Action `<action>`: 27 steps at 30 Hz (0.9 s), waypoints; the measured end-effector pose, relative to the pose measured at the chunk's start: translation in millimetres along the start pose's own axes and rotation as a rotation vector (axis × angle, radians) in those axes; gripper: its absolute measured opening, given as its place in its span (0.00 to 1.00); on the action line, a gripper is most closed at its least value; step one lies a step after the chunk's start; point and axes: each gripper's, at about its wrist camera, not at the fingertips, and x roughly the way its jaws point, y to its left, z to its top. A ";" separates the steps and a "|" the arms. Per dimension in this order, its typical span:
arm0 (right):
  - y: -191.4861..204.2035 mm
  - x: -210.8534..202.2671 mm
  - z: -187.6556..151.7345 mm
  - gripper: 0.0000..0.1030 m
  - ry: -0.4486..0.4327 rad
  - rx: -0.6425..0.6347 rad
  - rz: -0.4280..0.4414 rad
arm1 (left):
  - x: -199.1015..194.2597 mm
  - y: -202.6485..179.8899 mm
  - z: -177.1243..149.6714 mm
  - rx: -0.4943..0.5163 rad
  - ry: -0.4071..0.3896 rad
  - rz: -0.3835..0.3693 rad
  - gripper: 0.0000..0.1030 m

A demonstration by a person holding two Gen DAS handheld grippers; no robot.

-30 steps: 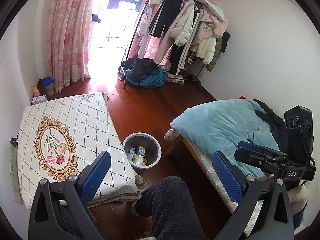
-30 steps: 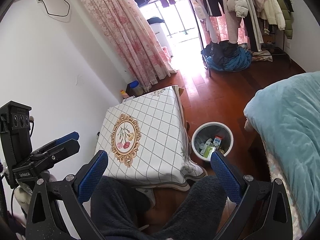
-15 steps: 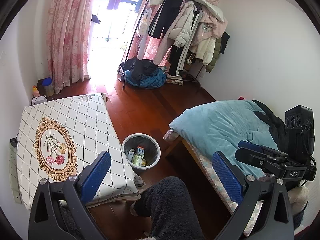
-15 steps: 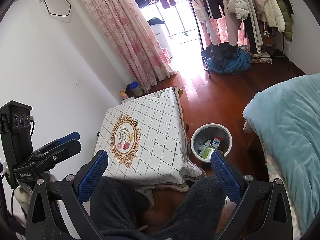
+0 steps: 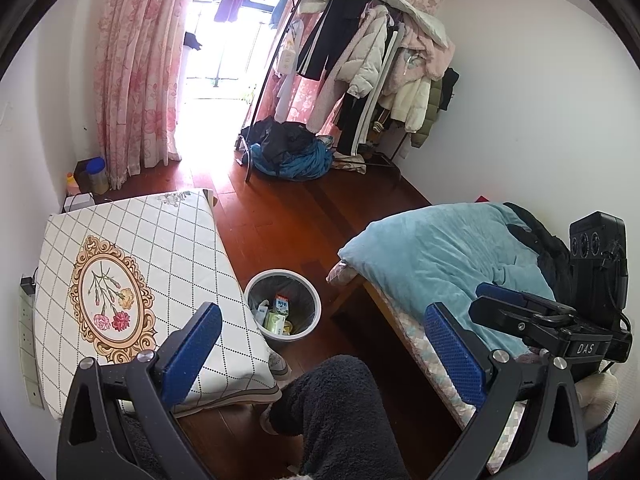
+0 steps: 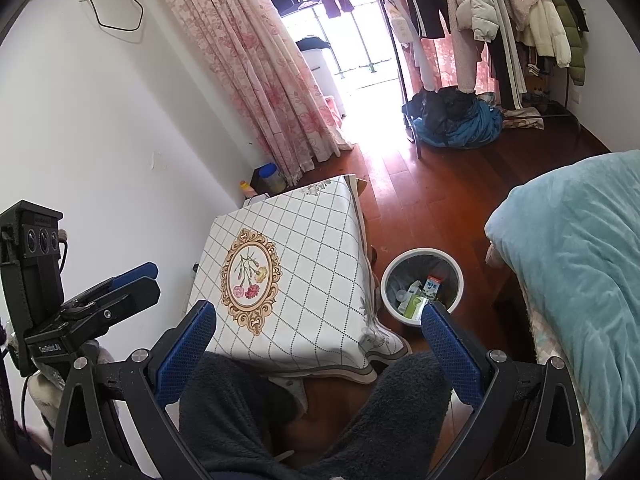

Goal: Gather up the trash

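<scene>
A: What's the biggest thing around the bin?

B: The bed, with its teal blanket, just to the bin's right across a strip of wood floor. On the bin's left, almost touching it, is the bench under a white checked cloth with a flower medallion.

A: And farther off?

B: Beyond the bin, by the bright doorway, a clothes rack loaded with coats, a heap of dark and blue clothes at its foot, and pink curtains to its left.

A: What's in the bin?

B: Trash: a small milk carton, a green packet, some white scraps, all lying on the bin's dark liner.

A: The tools?

B: Both held above and nearer than the bin. The left tool has its blue pads spread wide, nothing between them. The right tool is likewise wide apart and empty; one pad overlaps the bin's rim in its view. The person's dark fleece knees sit below them.
</scene>
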 end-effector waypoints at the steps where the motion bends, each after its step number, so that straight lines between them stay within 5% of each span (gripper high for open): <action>1: -0.3 -0.1 0.0 1.00 0.000 0.000 0.001 | -0.1 0.1 -0.1 -0.001 0.000 -0.001 1.00; 27: -4.9 -4.9 3.0 1.00 0.007 -0.009 0.004 | 4.3 -4.1 0.1 -0.015 0.001 -0.013 1.00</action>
